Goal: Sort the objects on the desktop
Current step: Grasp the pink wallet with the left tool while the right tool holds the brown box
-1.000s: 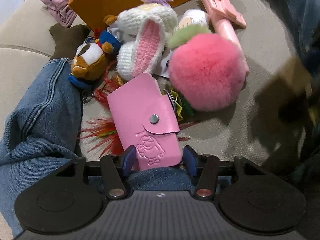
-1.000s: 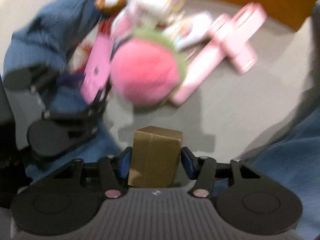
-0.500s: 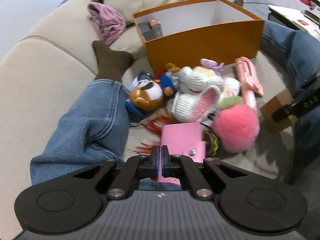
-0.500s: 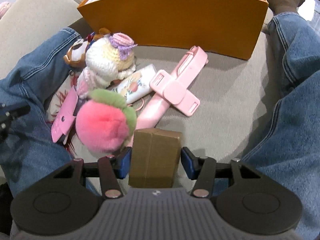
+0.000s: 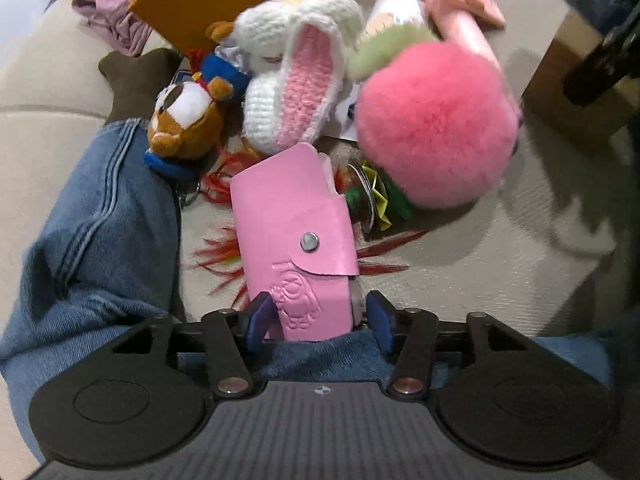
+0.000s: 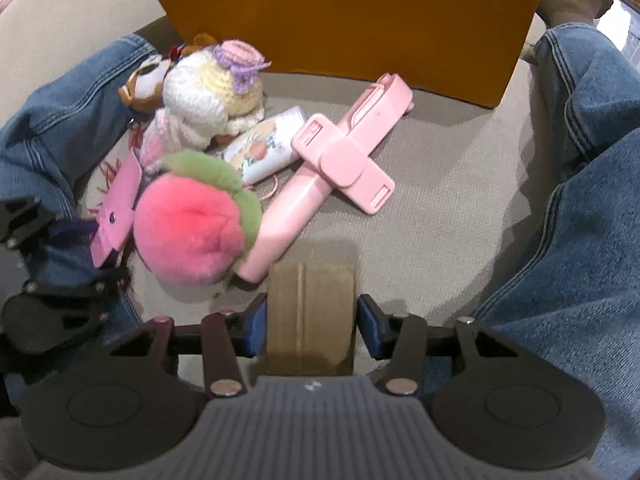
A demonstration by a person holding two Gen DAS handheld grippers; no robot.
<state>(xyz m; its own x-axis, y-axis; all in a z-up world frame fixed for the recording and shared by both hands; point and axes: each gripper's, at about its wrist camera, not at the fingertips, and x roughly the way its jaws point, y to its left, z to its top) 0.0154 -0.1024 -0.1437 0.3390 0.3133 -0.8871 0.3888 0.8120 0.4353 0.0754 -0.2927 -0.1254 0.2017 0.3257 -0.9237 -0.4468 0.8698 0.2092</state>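
My left gripper (image 5: 316, 318) is open, its blue pads on either side of the near end of a pink snap wallet (image 5: 294, 240) that lies on red feathers. The wallet also shows in the right wrist view (image 6: 116, 208). My right gripper (image 6: 311, 320) is shut on a small brown cardboard box (image 6: 310, 316), which also shows in the left wrist view (image 5: 576, 84). A fluffy pink peach plush (image 5: 434, 132) lies just right of the wallet.
An orange box (image 6: 352, 28) stands at the back. A crocheted bunny (image 5: 296, 76), a brown dog plush (image 5: 186, 120), a pink phone holder (image 6: 340, 160) and a white tube (image 6: 264, 148) lie on the beige sofa. Jeans-clad legs (image 6: 580, 184) flank the pile.
My left gripper was shut and farther back half a second ago; it is now open and close around the wallet's near end. My right gripper has shifted slightly with the box.
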